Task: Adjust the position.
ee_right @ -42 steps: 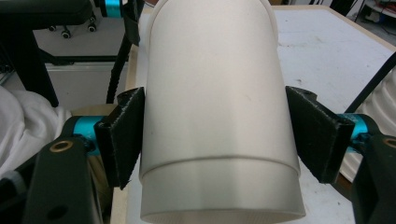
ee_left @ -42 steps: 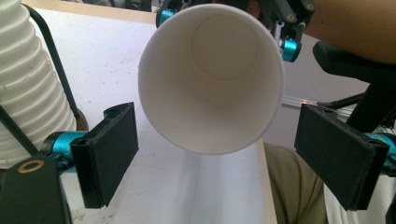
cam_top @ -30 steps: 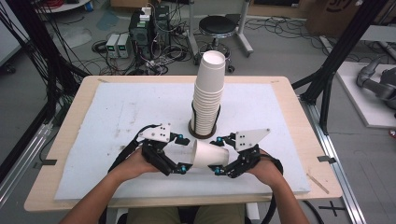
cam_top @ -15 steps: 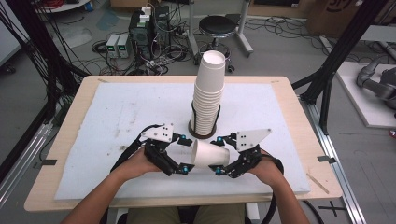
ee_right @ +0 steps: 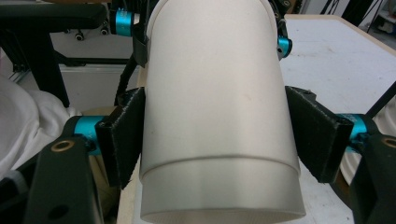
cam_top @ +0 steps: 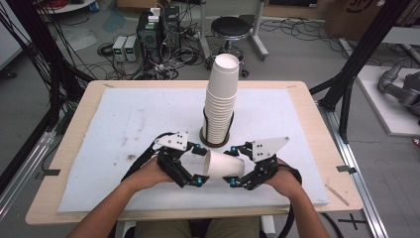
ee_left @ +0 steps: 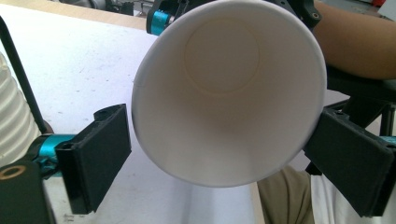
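A white paper cup [cam_top: 225, 165] lies on its side in the air between my two grippers, above the front of the white mat. Its open mouth [ee_left: 224, 93] faces my left gripper [cam_top: 199, 165], whose jaws have just been opening. They stand on either side of the rim, and a thin gap shows at the left pad [ee_left: 100, 158]. My right gripper [cam_top: 237, 167] is shut on the cup's narrow end. In the right gripper view both pads press the cup wall [ee_right: 215, 93].
A tall stack of white cups [cam_top: 221, 94] stands in a black wire holder [cam_top: 214, 140] just behind the hands, mid-table. A white mat [cam_top: 124, 124] covers the wooden table [cam_top: 307, 114]. A stool, cables and electronics sit on the floor beyond.
The left gripper's jaws have spread apart around the cup's mouth. Both hands and the cup have stayed nearly in place.
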Demonstrator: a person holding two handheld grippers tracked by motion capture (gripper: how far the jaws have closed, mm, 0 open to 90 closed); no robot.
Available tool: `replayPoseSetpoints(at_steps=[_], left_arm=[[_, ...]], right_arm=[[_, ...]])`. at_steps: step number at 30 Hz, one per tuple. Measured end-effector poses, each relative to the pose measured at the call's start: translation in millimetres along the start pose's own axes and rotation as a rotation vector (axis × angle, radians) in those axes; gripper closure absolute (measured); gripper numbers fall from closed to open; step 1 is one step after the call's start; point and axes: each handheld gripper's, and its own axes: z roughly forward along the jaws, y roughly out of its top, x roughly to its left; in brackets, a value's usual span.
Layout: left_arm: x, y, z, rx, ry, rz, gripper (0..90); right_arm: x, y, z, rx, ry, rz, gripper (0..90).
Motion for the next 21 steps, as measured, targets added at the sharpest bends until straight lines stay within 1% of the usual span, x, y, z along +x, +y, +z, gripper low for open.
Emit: replayPoseSetpoints(at_steps=[6, 10, 11, 12, 15, 16, 18, 21], left_arm=[[1.5, -0.5, 3.1, 0.007, -0.026, -0.005, 7.1], [1.6, -0.8, 4.7, 0.012, -0.036, -0.008, 7.1], [1.6, -0.7, 4.8, 0.018, -0.044, 0.001, 7.8], [1.2, -0.5, 5.1, 0.024, -0.039, 0.008, 9.6], [1.0, -0.6, 5.1, 0.031, -0.037, 0.013, 11.8], [0.1, -0.4, 4.8, 0.04, -0.034, 0.027, 12.9], [-0.4, -0.2, 4.0, 0.048, -0.032, 0.04, 15.0], [-1.0, -0.1, 3.5, 0.052, -0.034, 0.05, 16.6]], right_arm=[[0.2, -0.4, 1.2, 0.001, 0.012, 0.003, 25.8], [0.3, -0.8, 1.8, 0.004, 0.016, -0.002, 25.8], [0.1, -0.8, 2.0, 0.007, 0.017, -0.004, 25.8], [0.2, -1.0, 2.4, 0.007, 0.018, -0.002, 25.8], [0.5, -1.8, 2.5, 0.011, 0.017, 0.001, 26.1], [0.6, -1.9, 2.5, 0.012, 0.018, 0.001, 26.4], [0.6, -2.0, 2.4, 0.012, 0.022, 0.0, 26.9], [0.8, -1.9, 2.4, 0.012, 0.026, 0.005, 27.2]])
